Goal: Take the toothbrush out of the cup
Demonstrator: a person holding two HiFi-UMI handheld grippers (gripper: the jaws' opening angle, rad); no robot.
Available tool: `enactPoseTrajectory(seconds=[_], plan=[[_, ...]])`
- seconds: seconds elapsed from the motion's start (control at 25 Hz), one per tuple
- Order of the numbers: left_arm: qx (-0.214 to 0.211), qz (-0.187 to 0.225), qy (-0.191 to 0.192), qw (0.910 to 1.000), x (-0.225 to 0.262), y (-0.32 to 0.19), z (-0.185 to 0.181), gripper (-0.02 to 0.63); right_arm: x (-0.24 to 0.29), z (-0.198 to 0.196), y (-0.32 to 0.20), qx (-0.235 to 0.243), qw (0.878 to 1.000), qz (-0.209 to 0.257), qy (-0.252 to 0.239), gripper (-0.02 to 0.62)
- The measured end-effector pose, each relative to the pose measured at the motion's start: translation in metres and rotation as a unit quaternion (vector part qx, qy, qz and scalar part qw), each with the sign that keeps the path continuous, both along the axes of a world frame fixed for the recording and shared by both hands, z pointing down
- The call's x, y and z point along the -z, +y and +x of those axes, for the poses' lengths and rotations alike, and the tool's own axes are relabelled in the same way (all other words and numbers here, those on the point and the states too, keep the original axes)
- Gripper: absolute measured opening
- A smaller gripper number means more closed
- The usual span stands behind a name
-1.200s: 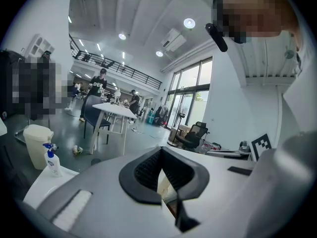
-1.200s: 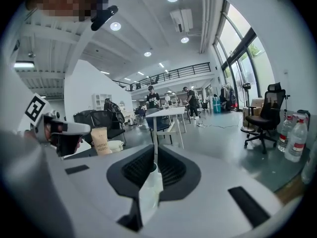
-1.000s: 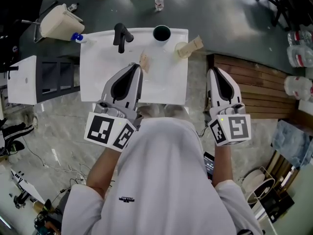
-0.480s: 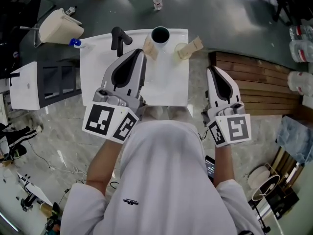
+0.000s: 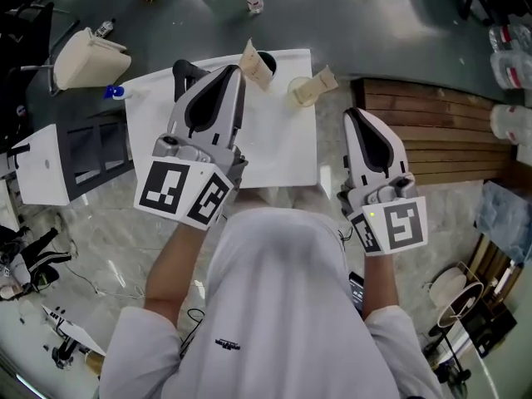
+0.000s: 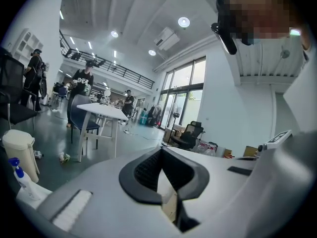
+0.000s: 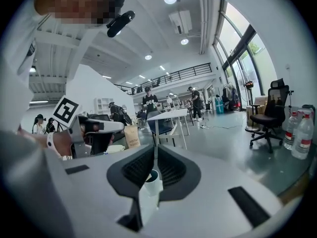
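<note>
Left gripper (image 5: 237, 73) had advanced to the tabletop's (image 5: 283, 148) far edge, pinching the tan toothbrush (image 5: 255, 63).
It overlapped the cup (image 5: 269, 58); faucet (image 5: 184, 71) stood left; right gripper (image 5: 355, 118), jaws together, hung past the right edge.

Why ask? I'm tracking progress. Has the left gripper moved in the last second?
Yes. The left gripper moved forward across the table toward the cup at its far edge.

My left gripper (image 5: 236, 75) covers most of the black faucet (image 5: 184, 71). The tan packet (image 5: 256, 63) at its tip hides nearly all of the cup (image 5: 268, 57). I can't tell whether that packet holds a toothbrush.
</note>
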State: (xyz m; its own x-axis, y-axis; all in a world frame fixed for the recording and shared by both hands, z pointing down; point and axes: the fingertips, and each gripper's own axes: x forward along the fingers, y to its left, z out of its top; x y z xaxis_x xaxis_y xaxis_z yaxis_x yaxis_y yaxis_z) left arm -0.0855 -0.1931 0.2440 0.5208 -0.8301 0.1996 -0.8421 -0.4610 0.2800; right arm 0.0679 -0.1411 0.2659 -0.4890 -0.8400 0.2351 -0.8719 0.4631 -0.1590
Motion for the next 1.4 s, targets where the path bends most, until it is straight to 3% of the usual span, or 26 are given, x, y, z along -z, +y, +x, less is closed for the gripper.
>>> enactPoseTrajectory(seconds=[0.6, 1.04, 1.4], plan=[[0.011, -0.046, 0.006, 0.9988, -0.065, -0.056, -0.006, 0.005, -0.037, 0.006, -0.021, -0.023, 0.999, -0.044, -0.003, 0.020], [0.021, -0.084, -0.019, 0.9961, -0.130, -0.061, -0.016, 0.005, -0.082, -0.011, -0.025, -0.017, 0.996, -0.090, -0.012, 0.020], [0.057, -0.081, -0.037, 0.9944, -0.148, -0.051, -0.033, 0.006, -0.096, -0.017, -0.017, -0.014, 0.995, -0.103, -0.009, 0.020]])
